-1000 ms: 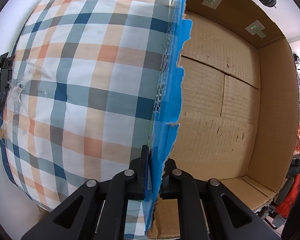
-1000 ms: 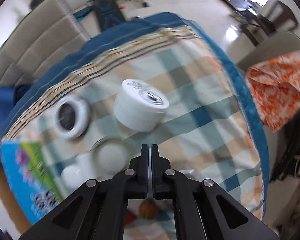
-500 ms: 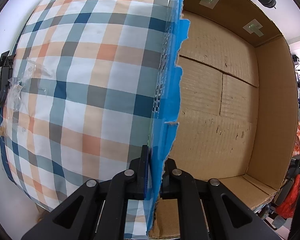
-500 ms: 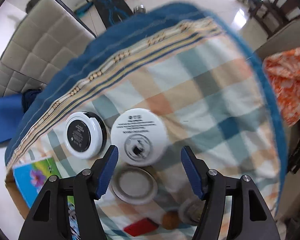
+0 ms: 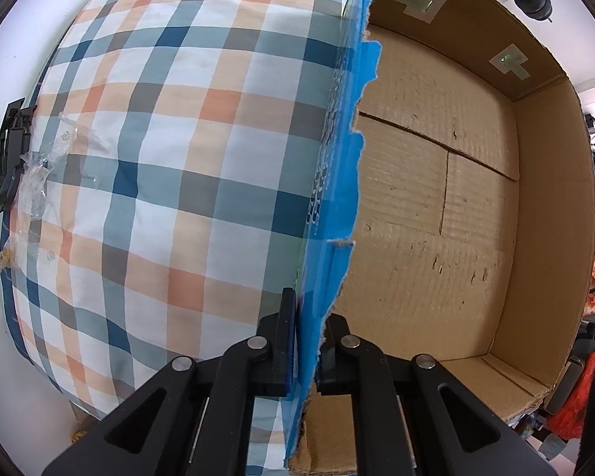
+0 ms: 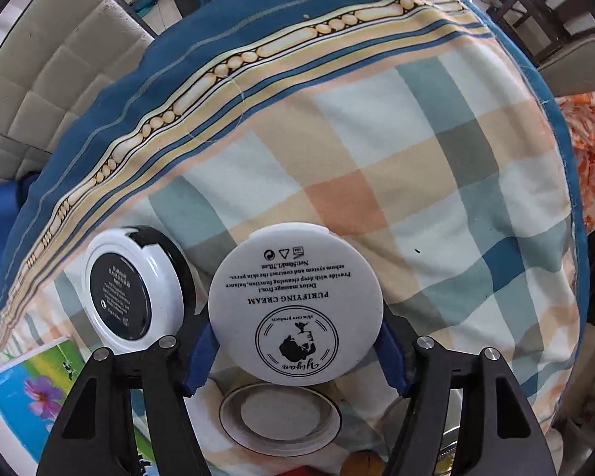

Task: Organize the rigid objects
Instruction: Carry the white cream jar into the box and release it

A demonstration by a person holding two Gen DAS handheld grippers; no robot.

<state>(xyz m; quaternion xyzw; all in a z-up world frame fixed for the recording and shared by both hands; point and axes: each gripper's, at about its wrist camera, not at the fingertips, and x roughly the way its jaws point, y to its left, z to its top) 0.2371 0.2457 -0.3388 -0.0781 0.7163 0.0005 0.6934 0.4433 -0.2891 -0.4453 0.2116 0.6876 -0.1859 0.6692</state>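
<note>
My left hand-held gripper (image 5: pixel 306 351) points straight down and is clamped tight on the torn, blue-printed wall of the brown cardboard box (image 5: pixel 448 206), one finger outside against the blue face, the other inside on bare card. The box floor I can see is bare corrugated board, with two pale tape patches on the far wall. Beside the box lies the checked cloth in white, teal and orange (image 5: pixel 158 166) covering the table, with a crumpled clear plastic bag (image 5: pixel 39 174) near its left edge.

On the right, my right hand-held gripper (image 6: pixel 295 351) has just been opening and now stands at a medium spread, its blue pads either side of the round white cream jar with black print (image 6: pixel 295 303). The pads sit close to the jar's sides; whether they press on it I cannot tell. The jar stands on the cloth, just beside a white-rimmed round jar with a black face (image 6: pixel 133 285), which leans tilted. Below the cream jar rests a round metal-rimmed lid (image 6: pixel 279 416), and a colourful flower-printed box (image 6: pixel 31 396) shows at lower left.
</note>
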